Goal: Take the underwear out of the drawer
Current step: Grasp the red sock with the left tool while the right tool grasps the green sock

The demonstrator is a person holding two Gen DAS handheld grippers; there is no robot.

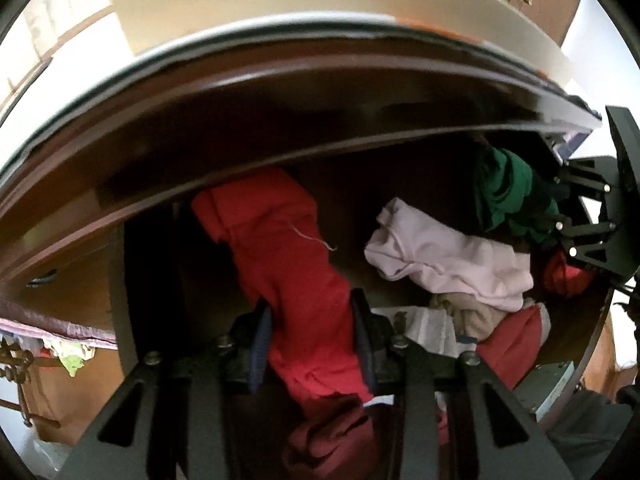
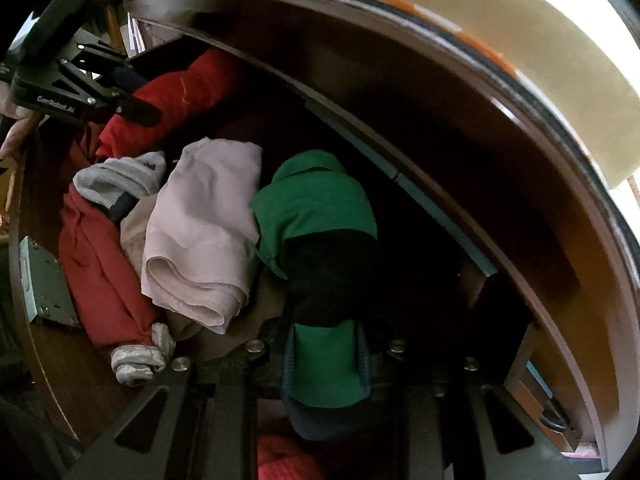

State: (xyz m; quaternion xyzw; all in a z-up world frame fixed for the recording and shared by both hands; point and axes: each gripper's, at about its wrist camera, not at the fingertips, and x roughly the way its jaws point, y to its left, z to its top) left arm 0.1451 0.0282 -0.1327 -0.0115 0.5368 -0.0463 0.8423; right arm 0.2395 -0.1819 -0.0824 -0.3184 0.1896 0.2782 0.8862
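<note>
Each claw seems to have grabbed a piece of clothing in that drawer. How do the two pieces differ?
The left claw pinches a red garment, plain and stretched long toward the drawer's back. The right claw pinches a green garment crossed by a black band, bunched shorter. The red one lies at the drawer's left, the green one at its right. Both are soft cloth, gripped between blue pads.

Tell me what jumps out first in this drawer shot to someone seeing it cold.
Two bright garments, each clamped in jaws: a red piece in the left gripper and a green-and-black one in the right gripper. Between them in the open drawer lies a pale pink folded piece.
</note>
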